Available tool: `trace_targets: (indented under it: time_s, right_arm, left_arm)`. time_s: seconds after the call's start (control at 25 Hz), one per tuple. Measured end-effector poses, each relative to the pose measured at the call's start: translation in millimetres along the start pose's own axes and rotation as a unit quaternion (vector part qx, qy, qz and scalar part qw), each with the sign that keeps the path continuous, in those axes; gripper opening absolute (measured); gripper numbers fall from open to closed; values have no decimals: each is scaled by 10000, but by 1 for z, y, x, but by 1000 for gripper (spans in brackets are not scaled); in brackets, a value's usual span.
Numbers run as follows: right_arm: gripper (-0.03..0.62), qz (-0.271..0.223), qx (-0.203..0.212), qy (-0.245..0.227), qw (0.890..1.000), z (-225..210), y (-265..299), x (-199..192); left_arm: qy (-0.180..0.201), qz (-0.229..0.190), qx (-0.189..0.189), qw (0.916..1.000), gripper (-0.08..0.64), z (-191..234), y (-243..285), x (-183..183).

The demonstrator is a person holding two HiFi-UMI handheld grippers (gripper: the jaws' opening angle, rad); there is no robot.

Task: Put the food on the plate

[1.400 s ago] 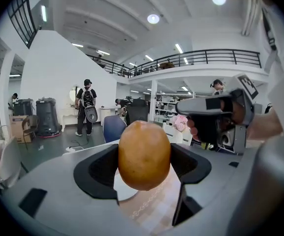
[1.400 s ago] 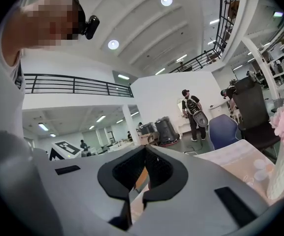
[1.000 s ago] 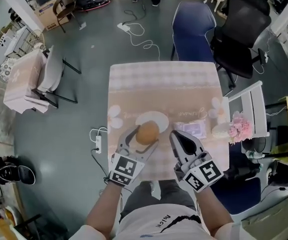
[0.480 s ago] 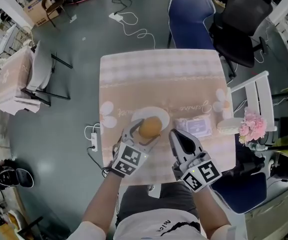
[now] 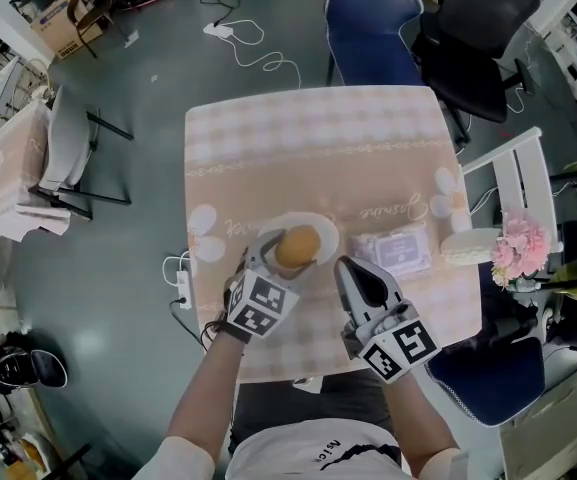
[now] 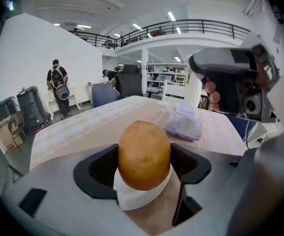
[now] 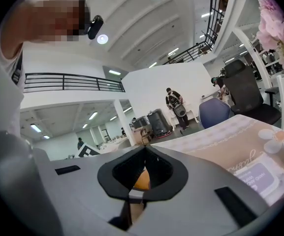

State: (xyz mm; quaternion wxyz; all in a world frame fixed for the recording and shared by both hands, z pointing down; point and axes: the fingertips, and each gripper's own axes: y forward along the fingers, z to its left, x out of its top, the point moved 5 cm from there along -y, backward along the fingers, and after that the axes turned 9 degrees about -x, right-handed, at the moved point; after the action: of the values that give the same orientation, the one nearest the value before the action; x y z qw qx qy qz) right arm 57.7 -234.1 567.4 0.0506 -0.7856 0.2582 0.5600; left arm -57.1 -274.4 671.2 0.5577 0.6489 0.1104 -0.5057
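A golden-brown round bun [image 5: 297,246] is held between the jaws of my left gripper [image 5: 286,251], just above the near part of the white plate [image 5: 320,226]. In the left gripper view the bun [image 6: 144,155] fills the gap between the dark pads, with the plate [image 6: 138,198] right below it. My right gripper [image 5: 353,280] hovers to the right of the plate, jaws closed together and empty. Through its notch in the right gripper view I glimpse the orange bun [image 7: 141,181].
A clear packet of wipes [image 5: 396,250] lies right of the plate, with a pale round dish [image 5: 471,246] and pink flowers [image 5: 524,248] at the table's right edge. A blue chair [image 5: 372,28] and a black office chair [image 5: 475,18] stand behind the table [image 5: 308,153].
My left gripper has carried the bun a little forward, so it now hangs over the plate's near part. The right gripper has stayed beside it.
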Motion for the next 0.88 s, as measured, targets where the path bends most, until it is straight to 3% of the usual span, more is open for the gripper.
trace_targets:
  time_s: [0.44, 0.88]
  right_arm:
    - [15, -55, -94, 46, 9999, -11, 3, -10]
    - [15, 4, -34, 106, 9999, -13, 1, -10]
  left_arm:
    - [283, 357, 88, 9989, 334, 6, 23, -14]
    - [232, 126, 136, 9996, 334, 9, 19, -7]
